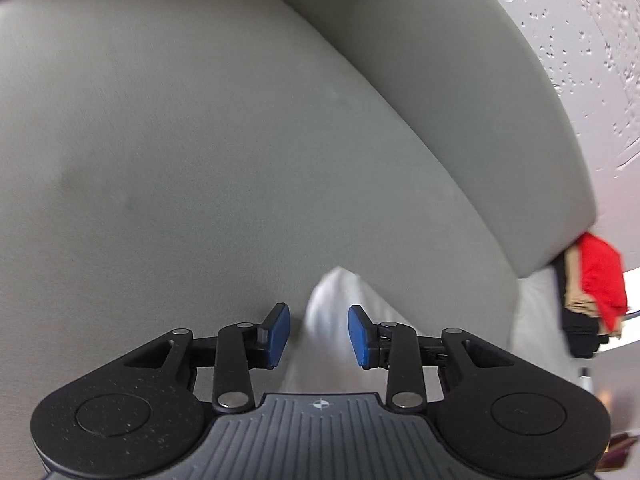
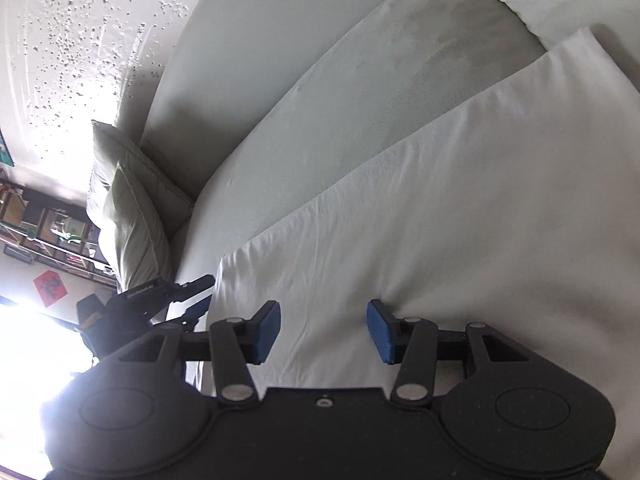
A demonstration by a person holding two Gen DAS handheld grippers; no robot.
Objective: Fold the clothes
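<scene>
the white cloth (image 2: pixel 420 220) lies spread flat on the grey sofa seat (image 2: pixel 320 92), with one corner near the left tool (image 2: pixel 188 300) in the right wrist view. it looks thin, light and soft, with small wrinkles, so it will bend and slide easily on the smooth cushion. the right tool (image 2: pixel 323 330) hovers over the cloth with its jaws apart, holding nothing. the left tool (image 1: pixel 319 336) is partly open too; a white fold (image 1: pixel 334 312) stands between its pads (image 1: pixel 280 334), not pressed as far as i can see. best to take it at corners or along the edge.
</scene>
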